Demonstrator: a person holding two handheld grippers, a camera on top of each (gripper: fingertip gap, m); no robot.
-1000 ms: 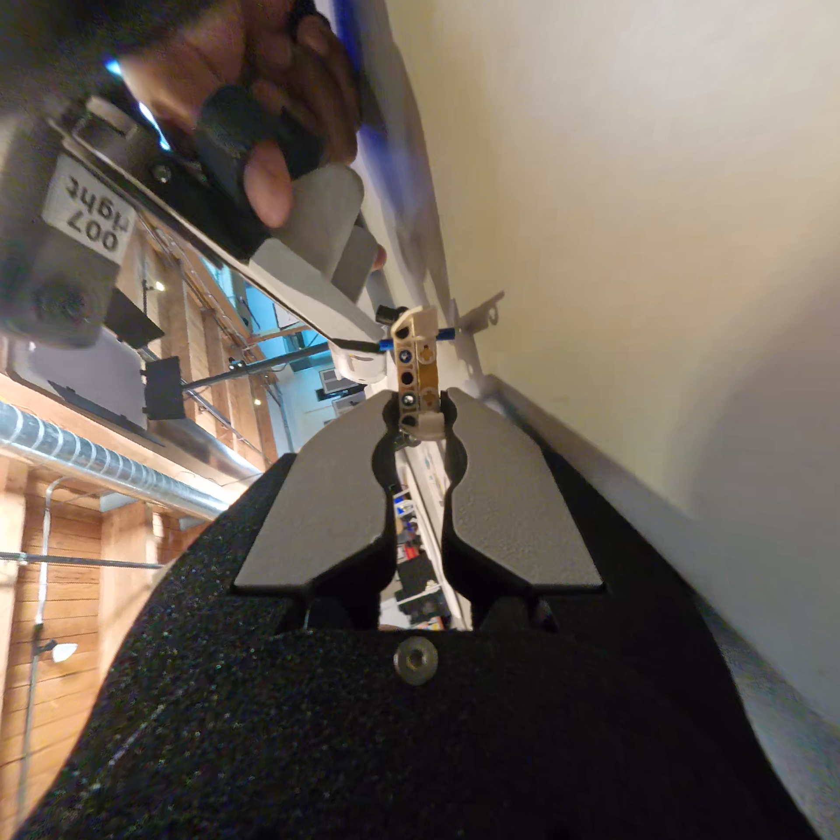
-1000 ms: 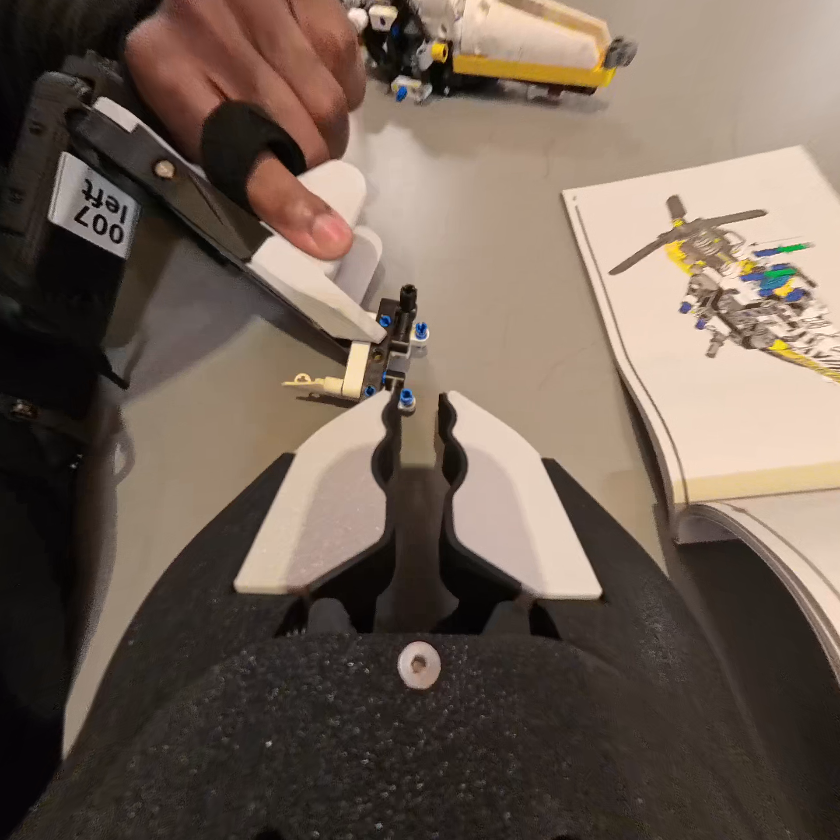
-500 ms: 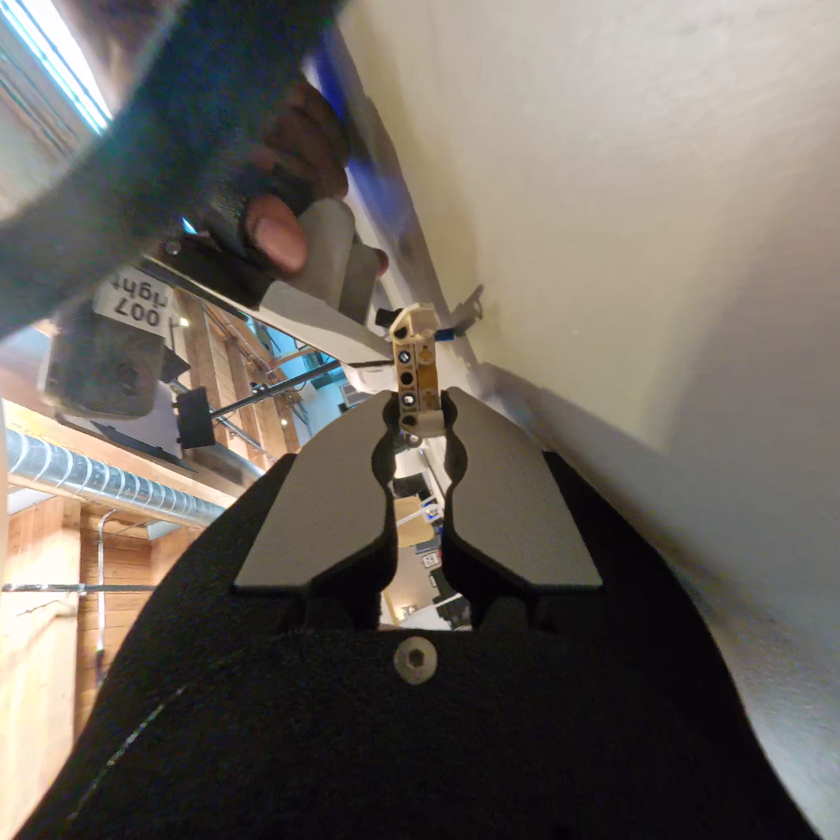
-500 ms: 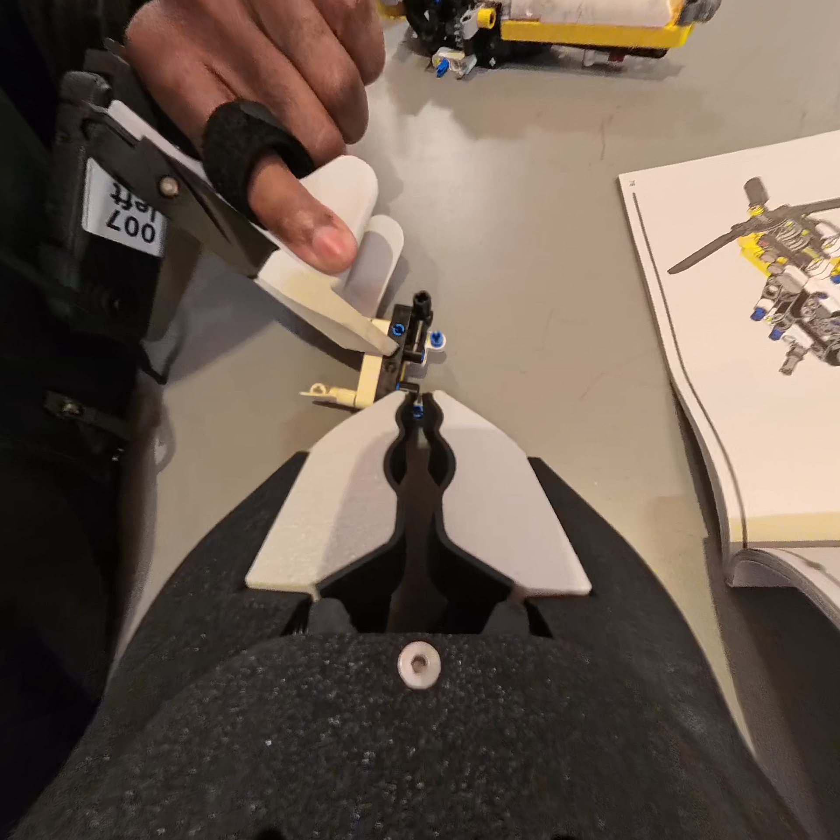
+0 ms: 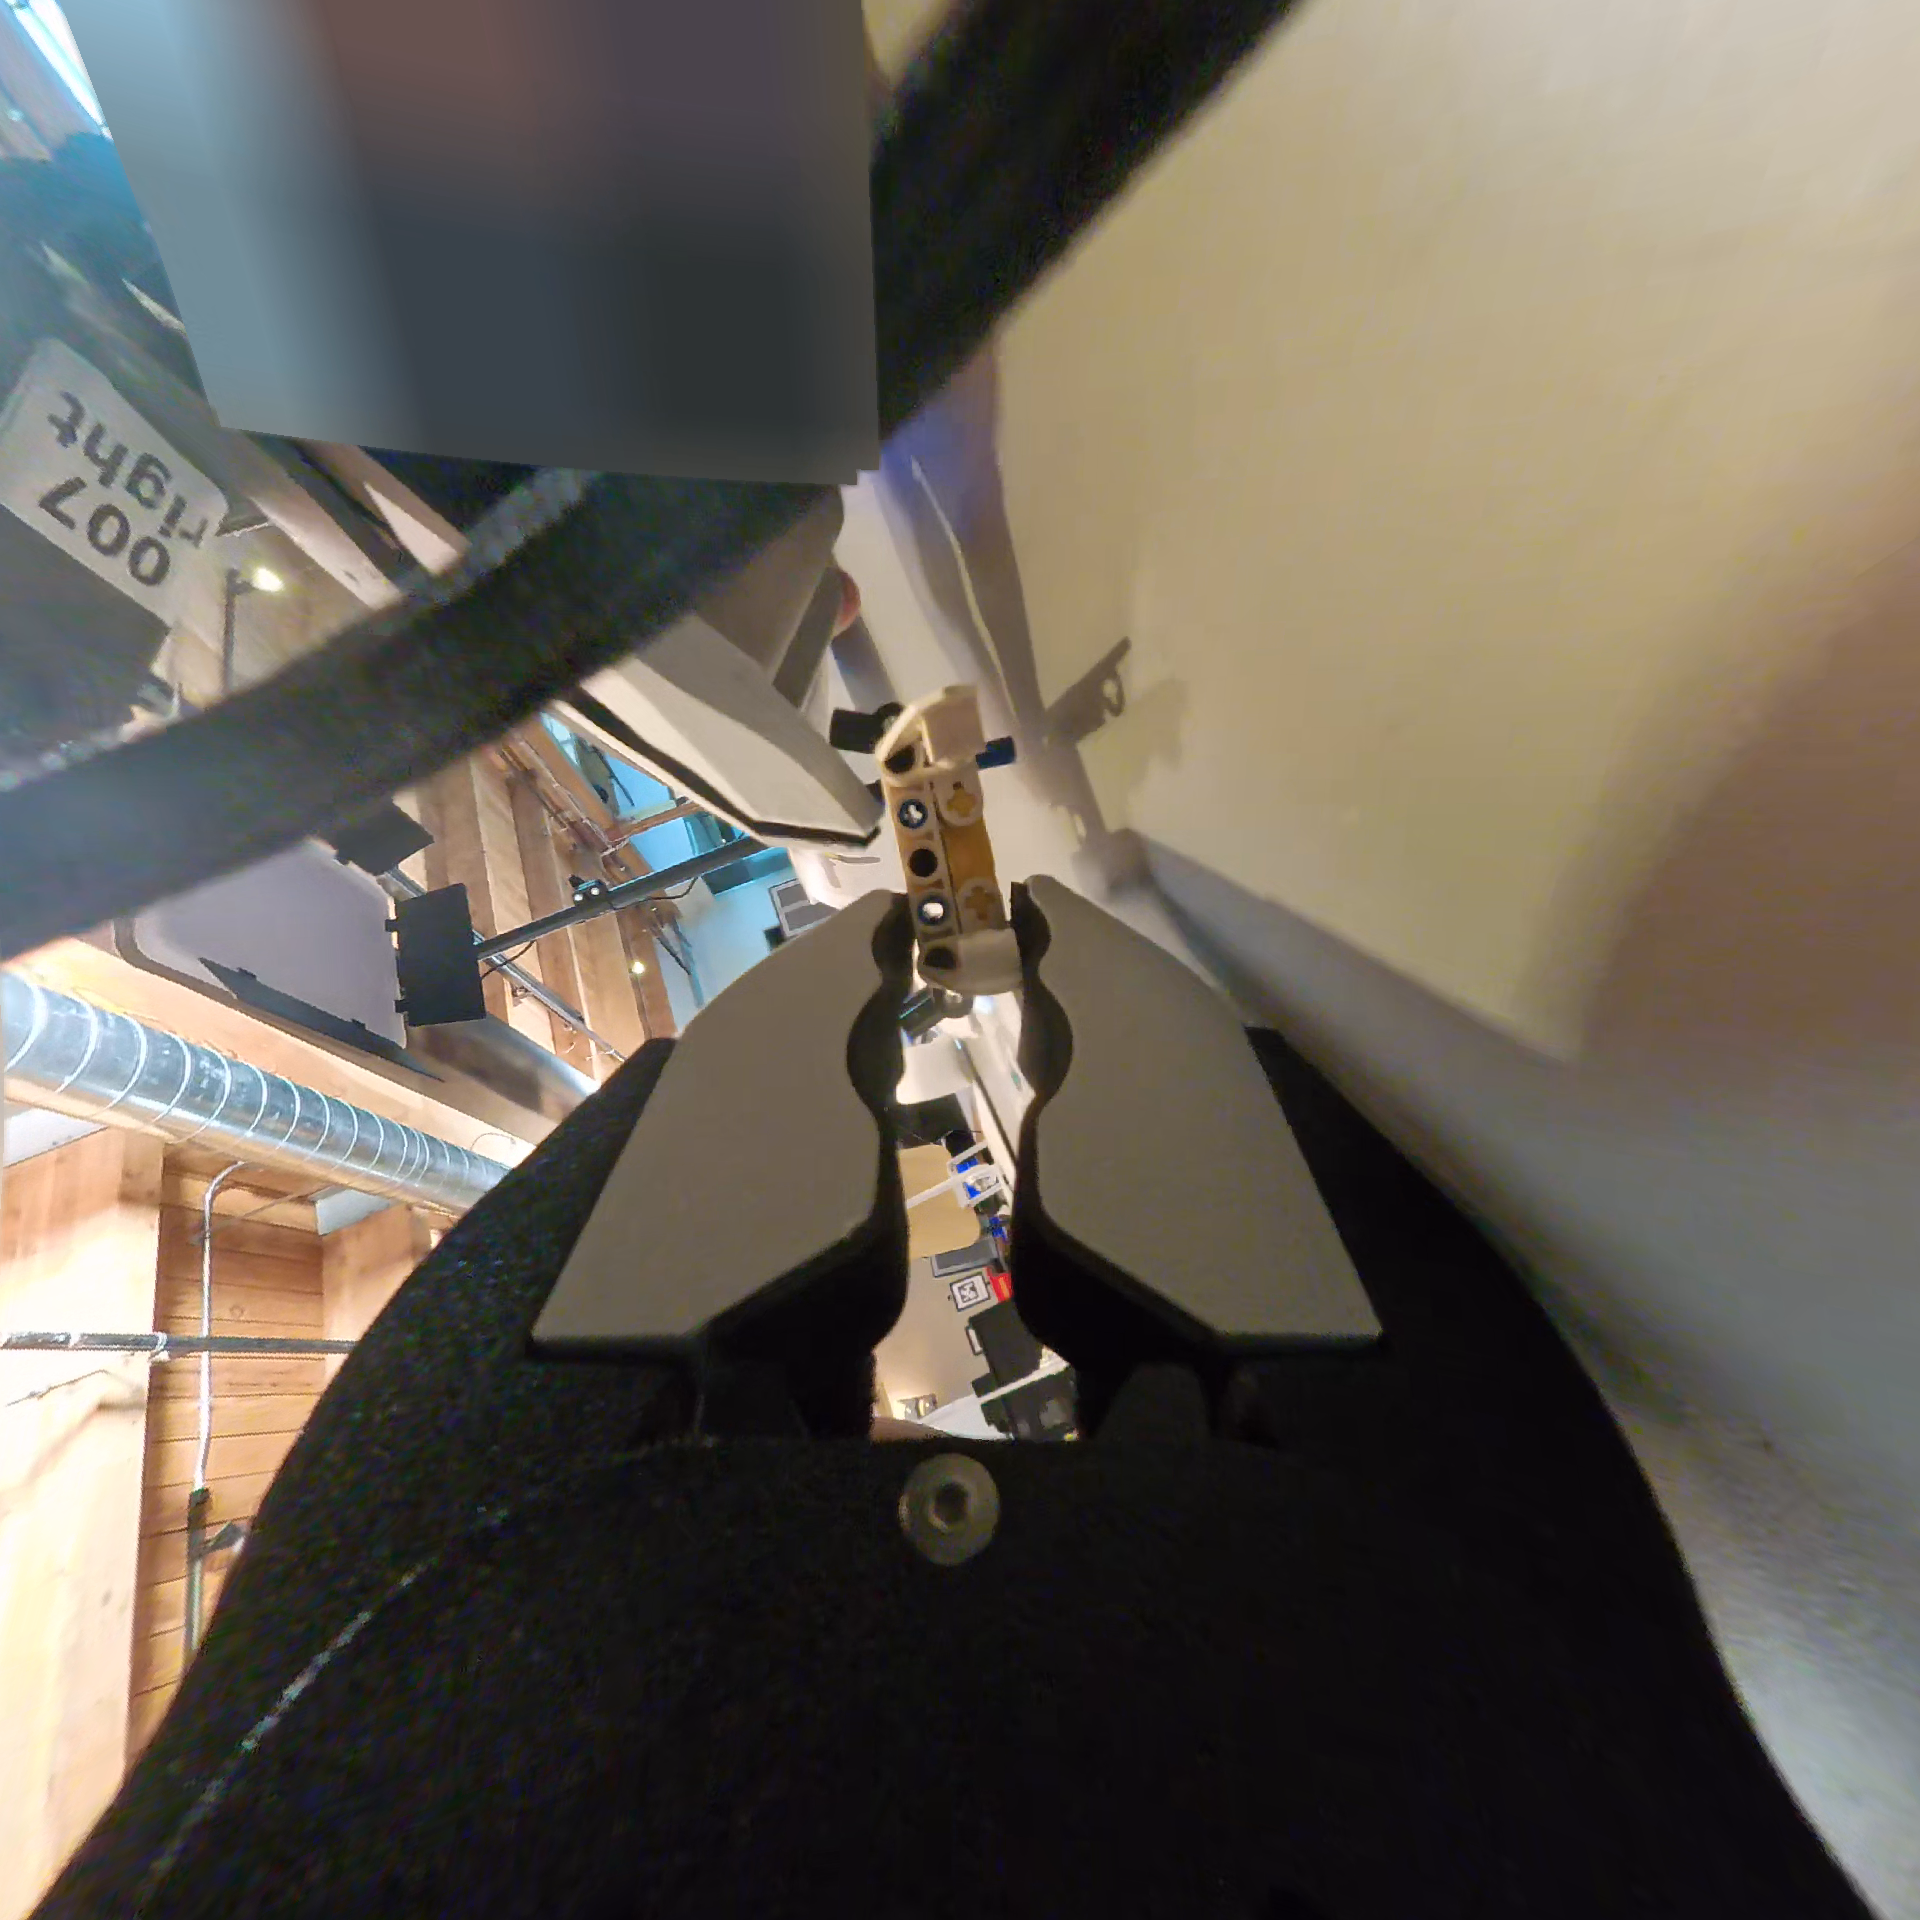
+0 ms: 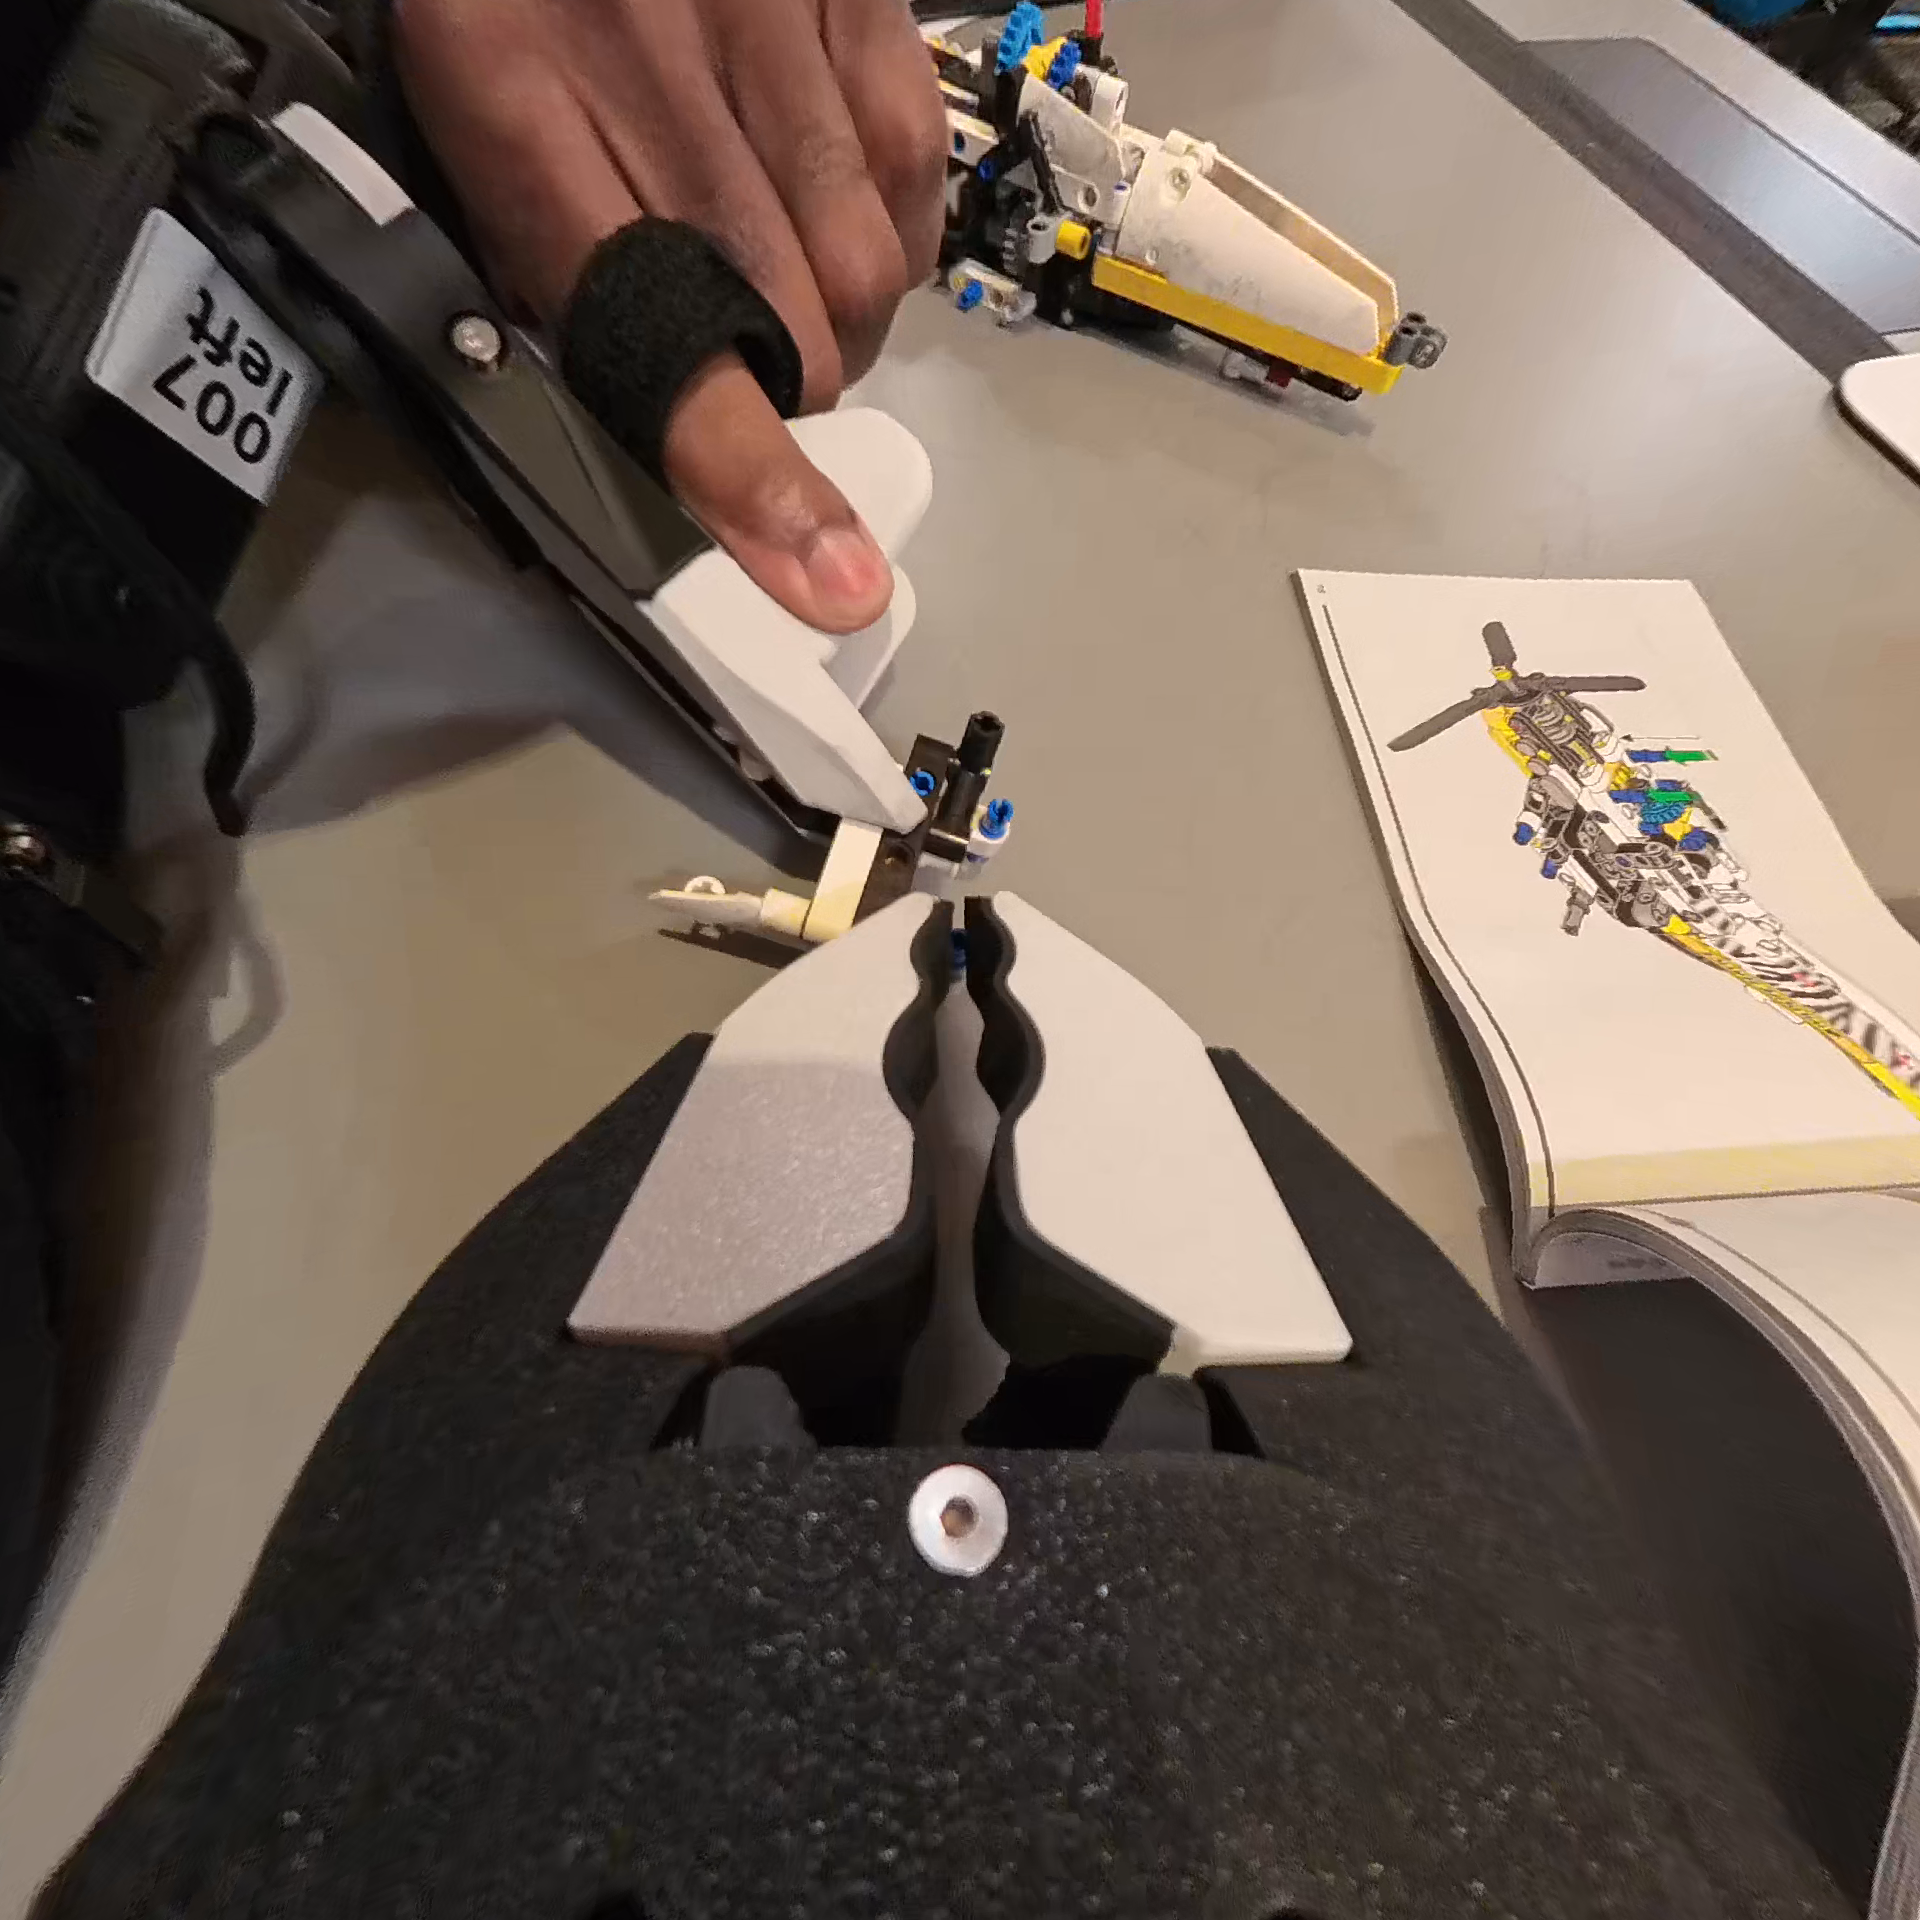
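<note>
At the left, a hand (image 6: 665, 187) works the left gripper (image 6: 883, 821), whose fingers pinch a small brick sub-assembly (image 6: 914, 831) of tan, white and black beams, held just above the grey table (image 6: 1143, 540). The right gripper (image 6: 958, 914) meets it, fingertips nearly together on a blue pin (image 6: 956, 943) under the assembly. Hard, smooth, light plastic; it looks easiest to take by the beam's flat sides. Far centre lies a yellow-and-white helicopter model (image 6: 1164, 239); to the right, an open instruction booklet (image 6: 1621, 894).
</note>
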